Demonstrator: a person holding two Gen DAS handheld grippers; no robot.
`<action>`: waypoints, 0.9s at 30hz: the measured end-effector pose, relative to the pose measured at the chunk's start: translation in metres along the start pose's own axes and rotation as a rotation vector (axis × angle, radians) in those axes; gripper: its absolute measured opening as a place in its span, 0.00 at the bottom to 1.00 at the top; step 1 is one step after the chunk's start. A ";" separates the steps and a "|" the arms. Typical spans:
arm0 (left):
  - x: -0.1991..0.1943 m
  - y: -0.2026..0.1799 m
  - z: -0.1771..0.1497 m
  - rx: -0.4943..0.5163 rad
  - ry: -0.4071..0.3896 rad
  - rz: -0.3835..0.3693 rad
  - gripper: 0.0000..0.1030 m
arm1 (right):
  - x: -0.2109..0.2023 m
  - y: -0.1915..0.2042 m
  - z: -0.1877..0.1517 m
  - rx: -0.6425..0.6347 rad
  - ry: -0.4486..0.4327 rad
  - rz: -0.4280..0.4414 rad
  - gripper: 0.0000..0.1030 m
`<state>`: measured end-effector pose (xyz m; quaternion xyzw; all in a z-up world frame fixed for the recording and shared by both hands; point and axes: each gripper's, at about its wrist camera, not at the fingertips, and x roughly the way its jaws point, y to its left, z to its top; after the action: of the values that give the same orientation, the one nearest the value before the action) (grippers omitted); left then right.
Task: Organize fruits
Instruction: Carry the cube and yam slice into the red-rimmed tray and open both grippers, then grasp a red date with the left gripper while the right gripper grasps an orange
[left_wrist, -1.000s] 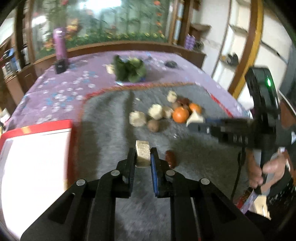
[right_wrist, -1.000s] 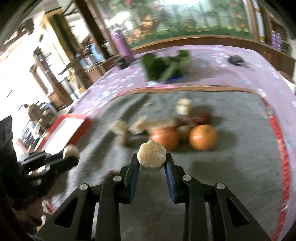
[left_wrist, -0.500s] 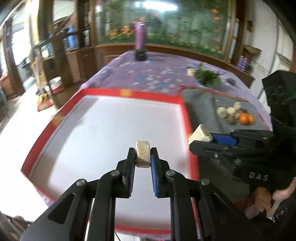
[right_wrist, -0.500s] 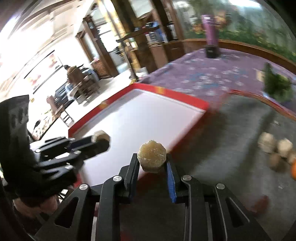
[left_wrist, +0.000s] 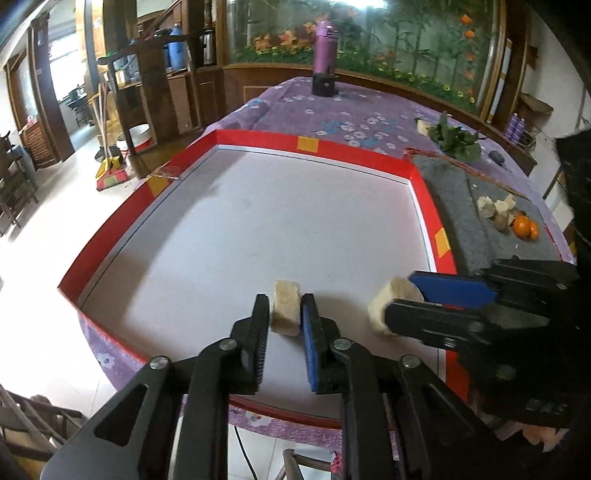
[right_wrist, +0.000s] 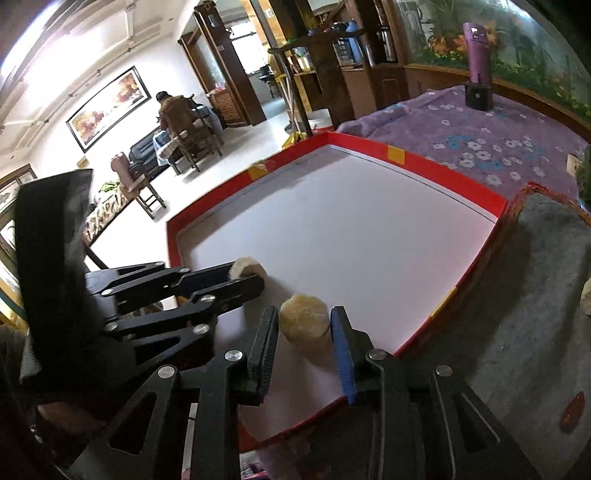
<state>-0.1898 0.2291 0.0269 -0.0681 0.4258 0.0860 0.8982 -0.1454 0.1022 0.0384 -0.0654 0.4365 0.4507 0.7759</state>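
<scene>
The only writing that shows is a faint embossed mark, maybe "DAS", on the black body of the right gripper (left_wrist: 397, 301) at 4 o'clock in the left wrist view; I cannot read it with certainty. The yellow tape patches (left_wrist: 307, 144) on the red rim carry no letters that can be read.

Both grippers point steeply down over the near edge of the red tray (left_wrist: 354, 152), whose floor is white. The left gripper (left_wrist: 286, 314) stands at 6 o'clock of its own view. Its jaws are narrow and opening, and a pale cut piece (left_wrist: 285, 307) stands between them; its right side lies on the blue pad, while a thin gap shows on the left side. The piece seems to rest on the tray floor.

In the right wrist view, the right gripper (right_wrist: 304, 326) is also at 6 o'clock, with jaws opening. The pale round piece (right_wrist: 304, 322) sits between the pads with a gap on both sides, on the white floor. The left gripper (right_wrist: 245, 275) enters from 9 o'clock with its piece (right_wrist: 246, 266) at the tip.

At 3 o'clock of the left view, the other fruits, among them an orange (left_wrist: 523, 226), lie on the grey mat (left_wrist: 458, 206)
</scene>
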 end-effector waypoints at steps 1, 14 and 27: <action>-0.001 0.001 0.000 -0.010 -0.003 0.010 0.26 | -0.004 0.000 0.000 0.002 -0.007 0.008 0.31; -0.039 -0.065 0.016 0.115 -0.119 -0.154 0.66 | -0.120 -0.114 -0.047 0.229 -0.228 -0.180 0.42; -0.005 -0.196 0.011 0.354 0.005 -0.362 0.66 | -0.193 -0.220 -0.109 0.460 -0.252 -0.417 0.47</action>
<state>-0.1429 0.0394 0.0479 0.0152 0.4174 -0.1523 0.8957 -0.0871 -0.2045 0.0499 0.0799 0.4044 0.1766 0.8938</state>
